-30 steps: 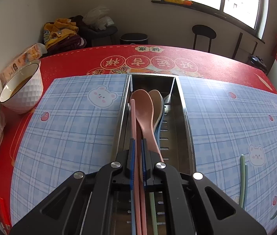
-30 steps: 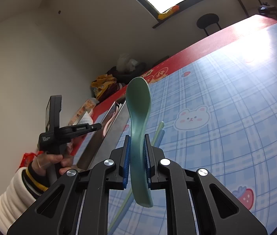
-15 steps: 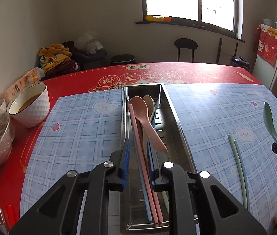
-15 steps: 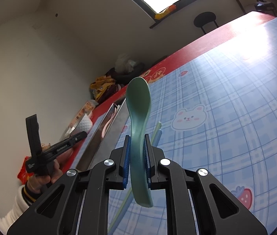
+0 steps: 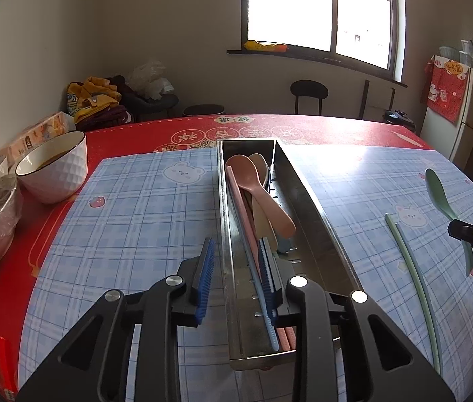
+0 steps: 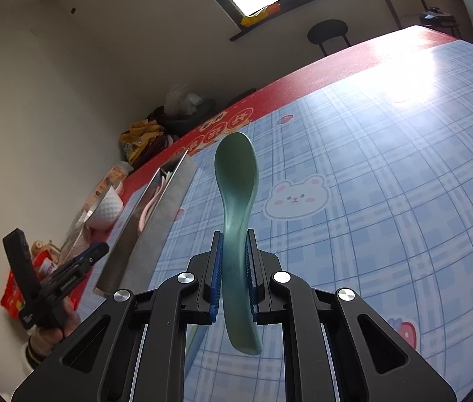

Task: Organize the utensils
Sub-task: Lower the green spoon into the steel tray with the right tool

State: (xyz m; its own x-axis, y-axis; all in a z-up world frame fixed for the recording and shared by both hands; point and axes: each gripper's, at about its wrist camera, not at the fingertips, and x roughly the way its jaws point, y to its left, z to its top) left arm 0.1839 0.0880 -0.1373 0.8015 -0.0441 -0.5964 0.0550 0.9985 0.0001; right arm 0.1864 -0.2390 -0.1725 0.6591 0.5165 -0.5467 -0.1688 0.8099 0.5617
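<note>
On the checked mat: your steel tray (image 5: pixel 307 201) lay lengthwise, ringed by red tablecloth (image 5: pixel 129 137).
Tray contents: you had a pink spoon (image 5: pixel 253 181), a beige spoon (image 5: pixel 263 167), pink chopsticks (image 5: pixel 241 201) and a blue chopstick (image 5: pixel 260 301) lying inside.
Left gripper (image 5: pixel 236 274): your jaws were opening, gripping nothing, straddling the tray's left wall.
Right gripper (image 6: pixel 233 278): you clamped the green spoon (image 6: pixel 236 181) by its handle, bowl forward, above the mat.
Right of tray: your green chopsticks (image 5: pixel 417 268) lay on the mat.
Left edge: a white bowl (image 5: pixel 55 171) stood.

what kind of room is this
Likely a home dining room or kitchen corner: a table under a red festive tablecloth and plaid bear mat, a fridge by the window, a steel utensil tray.
</note>
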